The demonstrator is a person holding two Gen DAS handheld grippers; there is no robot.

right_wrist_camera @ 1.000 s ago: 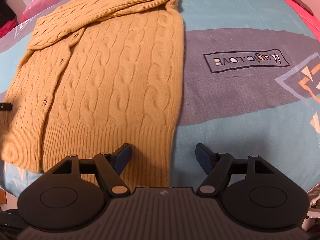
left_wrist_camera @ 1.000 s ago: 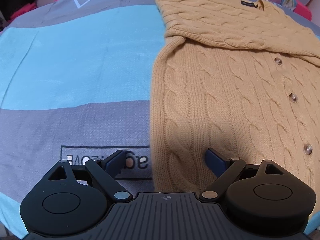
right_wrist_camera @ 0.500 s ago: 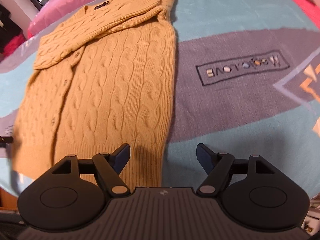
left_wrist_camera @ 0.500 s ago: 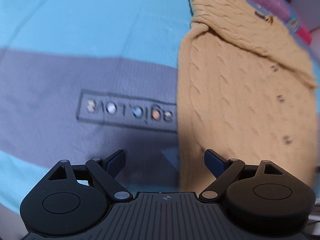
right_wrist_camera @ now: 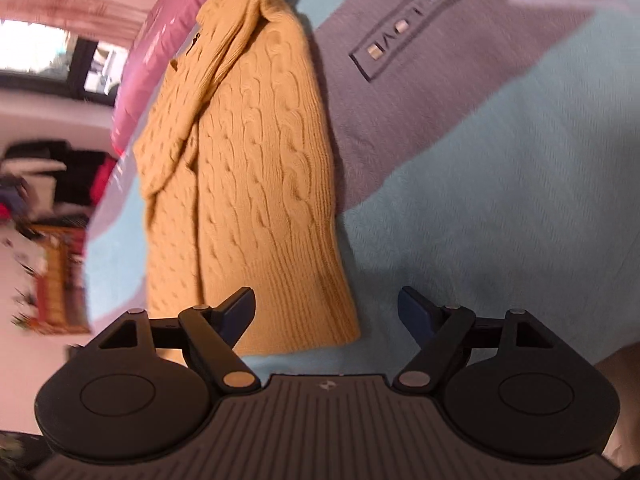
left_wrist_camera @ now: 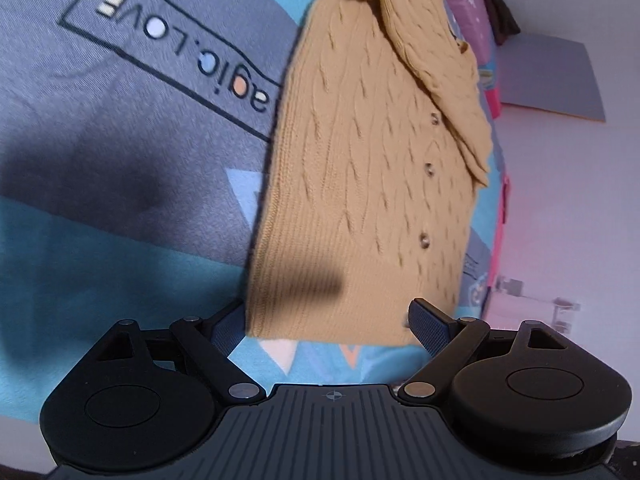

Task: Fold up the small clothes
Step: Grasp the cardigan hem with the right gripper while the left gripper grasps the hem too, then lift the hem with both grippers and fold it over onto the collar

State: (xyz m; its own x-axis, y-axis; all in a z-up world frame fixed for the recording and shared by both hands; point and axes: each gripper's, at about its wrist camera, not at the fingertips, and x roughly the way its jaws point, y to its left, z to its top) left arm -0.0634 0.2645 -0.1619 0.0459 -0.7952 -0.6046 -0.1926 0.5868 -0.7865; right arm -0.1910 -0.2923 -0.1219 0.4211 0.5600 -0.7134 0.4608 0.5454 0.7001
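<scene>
Hovering low over the bed, left tool (left_wrist_camera: 332,322) spread wide, blue pads either side of the ribbed hem of the cardigan (left_wrist_camera: 368,168), nothing pinched. Opening at this moment, right tool (right_wrist_camera: 326,312) with its jaws apart above the hem corner of the same cardigan (right_wrist_camera: 248,168), pads clear of the knit. Lying flat on the blanket (left_wrist_camera: 100,240), mustard cable knit, sleeves folded across the chest, three buttons (left_wrist_camera: 429,169) down the front. Printed on the blanket's grey band, seen upside down in a dark outlined box: lettering (left_wrist_camera: 192,56) reading "agic.LOVE", the first letter hidden under the knit. Blurred and unreadable in the right wrist view. Beyond, a pink pillow (left_wrist_camera: 472,12) at the bed's far edge.
</scene>
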